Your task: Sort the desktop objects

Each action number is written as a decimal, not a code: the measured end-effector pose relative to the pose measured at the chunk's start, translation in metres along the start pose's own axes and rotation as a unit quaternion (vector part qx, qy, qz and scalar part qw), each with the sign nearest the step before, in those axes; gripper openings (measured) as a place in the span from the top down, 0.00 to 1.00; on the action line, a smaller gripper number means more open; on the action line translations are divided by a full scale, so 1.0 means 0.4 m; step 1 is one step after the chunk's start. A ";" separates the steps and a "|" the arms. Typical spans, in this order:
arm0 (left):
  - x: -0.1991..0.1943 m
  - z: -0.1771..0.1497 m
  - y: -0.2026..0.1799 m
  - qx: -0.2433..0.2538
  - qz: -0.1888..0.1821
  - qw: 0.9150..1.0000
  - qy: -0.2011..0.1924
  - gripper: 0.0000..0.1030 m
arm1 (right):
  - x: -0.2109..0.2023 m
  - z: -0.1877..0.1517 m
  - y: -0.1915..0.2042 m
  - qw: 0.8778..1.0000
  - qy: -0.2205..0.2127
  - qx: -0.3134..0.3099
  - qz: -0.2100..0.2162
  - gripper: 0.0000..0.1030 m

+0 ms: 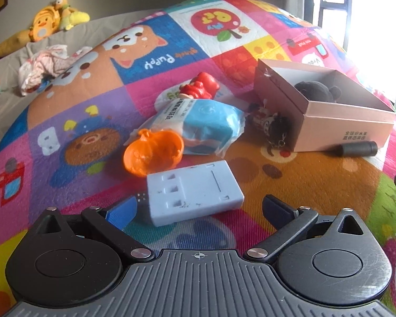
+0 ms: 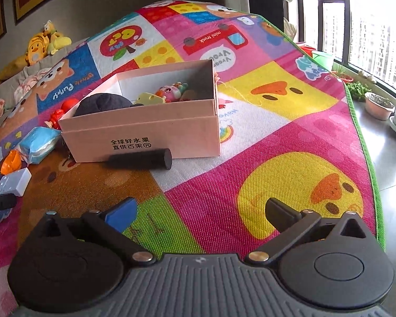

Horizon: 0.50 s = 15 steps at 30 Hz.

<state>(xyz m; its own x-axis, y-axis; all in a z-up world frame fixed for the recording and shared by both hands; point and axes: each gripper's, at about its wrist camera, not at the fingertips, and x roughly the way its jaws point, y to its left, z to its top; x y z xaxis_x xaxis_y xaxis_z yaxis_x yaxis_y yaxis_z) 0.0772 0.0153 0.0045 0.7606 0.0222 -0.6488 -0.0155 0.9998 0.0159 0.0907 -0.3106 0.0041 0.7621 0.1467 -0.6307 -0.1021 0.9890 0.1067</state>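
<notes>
My left gripper (image 1: 198,208) is open, its fingers on either side of the near end of a pale blue plastic case (image 1: 194,191) lying on the play mat. Beyond it lie an orange pumpkin-shaped shell (image 1: 153,152), a blue wet-wipes pack (image 1: 200,125), a red toy figure (image 1: 200,85) and a small doll keychain (image 1: 270,124). A pink cardboard box (image 1: 340,124) stands at the right with a dark plush inside. My right gripper (image 2: 202,212) is open and empty above the mat, in front of the box (image 2: 145,140), which holds a dark hat and several colourful toys. A black cylinder (image 2: 142,159) lies against the box front.
The colourful play mat (image 2: 277,137) ends at a green edge (image 2: 367,158) on the right, with grey floor and potted plants (image 2: 377,105) by the window. Plush toys (image 1: 52,18) and crumpled cloth (image 1: 45,66) lie on a grey bed at the far left.
</notes>
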 end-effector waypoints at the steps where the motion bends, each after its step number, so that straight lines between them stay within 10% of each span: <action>1: 0.010 0.006 -0.001 -0.002 0.000 1.000 0.000 0.00 | -0.001 -0.001 0.002 1.000 -0.001 -0.001 -0.001 0.00; 15: 0.002 -0.012 0.062 0.092 0.032 0.995 -0.023 0.00 | 0.010 -0.001 0.001 1.000 0.015 0.000 -0.004 0.00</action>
<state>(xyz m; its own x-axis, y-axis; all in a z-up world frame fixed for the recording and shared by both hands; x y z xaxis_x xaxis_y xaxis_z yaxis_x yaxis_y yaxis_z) 0.0743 0.0401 0.0008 0.7914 0.0806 -0.6059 0.0514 0.9790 0.1974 0.0935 -0.3096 0.0012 0.7429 0.1389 -0.6549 -0.0955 0.9902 0.1018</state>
